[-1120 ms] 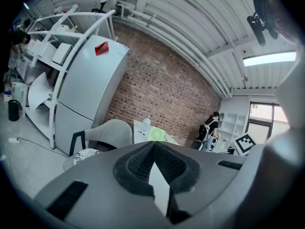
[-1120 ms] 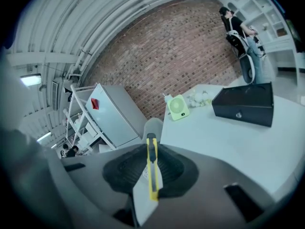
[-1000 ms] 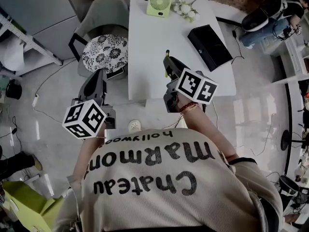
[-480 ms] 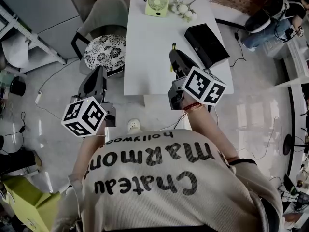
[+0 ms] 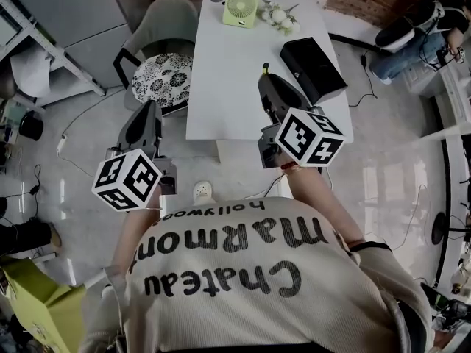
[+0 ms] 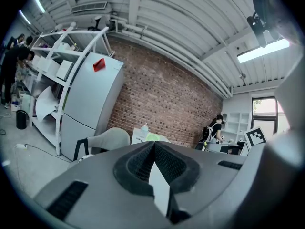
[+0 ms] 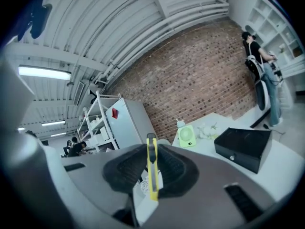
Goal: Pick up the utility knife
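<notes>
Right gripper view: yellow utility knife [image 7: 152,173] edge-on between the two dark pads, grey track along the edge facing the camera, tip poking up past the jaw tips.
Right gripper [image 7: 151,152]: closed onto the knife body at a narrow gap, pads pressing both flat sides, no visible slack.
Knife location: in the grip, apparently off the counter [image 5: 228,87]. Head view shows the yellow tip just past the gripper nose, over the counter's near half.
Left gripper [image 6: 153,147]: jaw tips together, nothing between them, only a sliver of white counter visible through the gap lower down. Hangs off the counter's left side, near the patterned chair cushion [image 5: 162,79].
Left on counter: black box [image 5: 313,68] just right of the knife-holding gripper, green desk fan [image 5: 241,7] and small white flowers [image 5: 280,17] at the far end. None touching either gripper.
Done: grasp made and knife picked off the surface, judging from both views.
Remaining: little if anything, maybe a steady hold to confirm. No put-down named in the task.
Risk: thin body gripped edge-on, could pivot in the pads if swung. Blade state too small to read.
</notes>
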The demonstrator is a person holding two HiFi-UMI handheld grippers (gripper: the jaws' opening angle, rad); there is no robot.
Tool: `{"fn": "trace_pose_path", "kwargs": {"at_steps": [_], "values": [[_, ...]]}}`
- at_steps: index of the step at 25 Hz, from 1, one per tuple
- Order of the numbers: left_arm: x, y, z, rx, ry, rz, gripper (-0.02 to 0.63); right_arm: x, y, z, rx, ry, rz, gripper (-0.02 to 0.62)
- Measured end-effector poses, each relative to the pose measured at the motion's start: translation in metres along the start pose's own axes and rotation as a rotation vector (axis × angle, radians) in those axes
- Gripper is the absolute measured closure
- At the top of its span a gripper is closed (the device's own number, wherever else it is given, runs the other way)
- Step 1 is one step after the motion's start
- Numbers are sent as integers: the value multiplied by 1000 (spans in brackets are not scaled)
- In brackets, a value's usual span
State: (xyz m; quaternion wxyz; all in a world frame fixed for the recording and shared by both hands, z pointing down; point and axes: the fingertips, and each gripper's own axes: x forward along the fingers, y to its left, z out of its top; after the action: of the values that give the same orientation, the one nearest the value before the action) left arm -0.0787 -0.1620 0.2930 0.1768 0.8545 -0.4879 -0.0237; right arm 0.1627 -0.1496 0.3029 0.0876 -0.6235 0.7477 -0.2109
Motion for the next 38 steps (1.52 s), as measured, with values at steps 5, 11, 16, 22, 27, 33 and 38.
{"fn": "trace_pose_path", "kwargs": {"at_steps": [5,11,16,22,27,33,38], "values": [[-8,-6,-6,5,-3,21,606,-9,3,5,-72,-9,14,525],[-17,-16,-10,25,-9,38,606,-19,3,5,-161,3,15,525],[-21,-20,-13,43,-11,51,606,-22,-2,-1,-226,32,-5,525],[-24,-26,-16,37,-12,60,606,-27,-10,-5,-248,54,-25,523],[-28,-33,-25,34,-4,61,606,-35,-16,-10,-269,73,-31,523],[-31,-40,-28,29,-9,68,606,-42,-21,-11,-283,84,-27,523],[-37,-46,-33,29,-7,72,606,-49,-23,-17,-285,97,-20,523]]}}
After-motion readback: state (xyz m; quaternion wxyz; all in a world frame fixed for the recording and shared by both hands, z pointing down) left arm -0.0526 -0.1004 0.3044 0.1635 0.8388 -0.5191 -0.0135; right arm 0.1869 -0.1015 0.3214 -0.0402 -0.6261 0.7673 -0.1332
